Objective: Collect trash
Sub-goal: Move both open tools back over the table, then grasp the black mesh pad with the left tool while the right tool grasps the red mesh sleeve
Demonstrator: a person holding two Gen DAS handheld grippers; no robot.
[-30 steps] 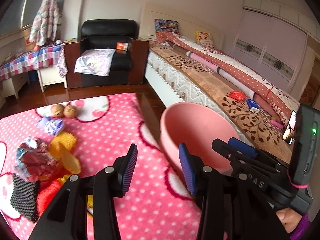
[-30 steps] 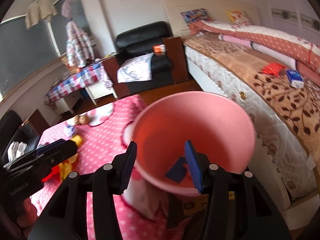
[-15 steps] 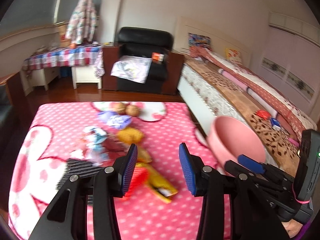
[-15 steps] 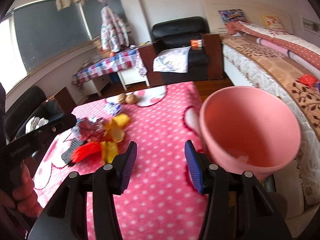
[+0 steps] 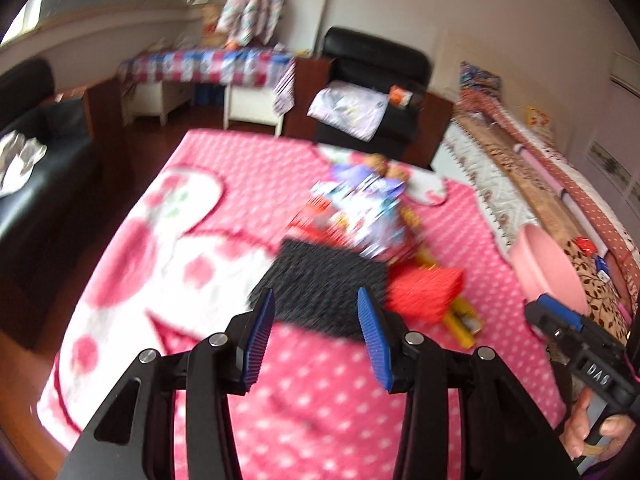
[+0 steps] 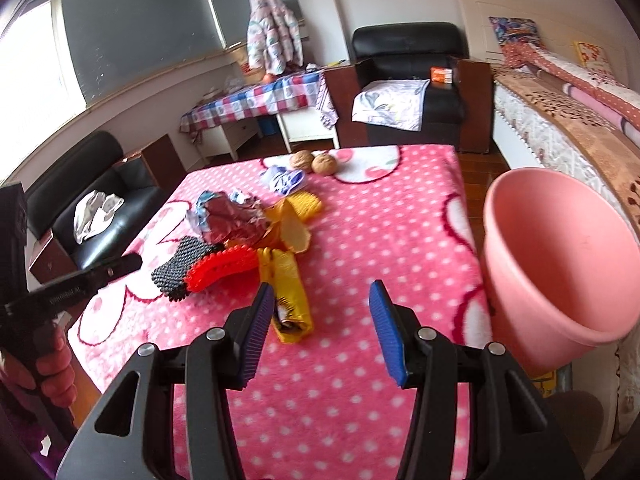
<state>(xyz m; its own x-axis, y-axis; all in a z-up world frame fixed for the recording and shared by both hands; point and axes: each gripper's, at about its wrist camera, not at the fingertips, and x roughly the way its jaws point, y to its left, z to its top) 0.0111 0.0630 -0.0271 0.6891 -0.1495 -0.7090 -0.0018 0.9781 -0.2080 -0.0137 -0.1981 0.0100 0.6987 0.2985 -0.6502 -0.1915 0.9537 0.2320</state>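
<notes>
Here, both tools, left (image 5: 316, 312) and right (image 6: 320, 306), gape empty. Trash pile (image 6: 240, 236) lies mid-bench, left of pink bucket (image 6: 560, 264). Likely light, crinkly, soft; pinch the yellow wrapper (image 6: 286, 292) mid-body.

Soft daylight fills the room, coming from the bright, blown-out window (image 6: 28, 76) at the upper left of the right wrist view. That view is sharp. The left wrist view is smeared by motion blur: the pink polka-dot blanket (image 5: 200, 240) and the pile of crumpled wrappers (image 5: 360, 216) at centre streak diagonally. Both frames bow strongly at the edges, with black corners.
</notes>
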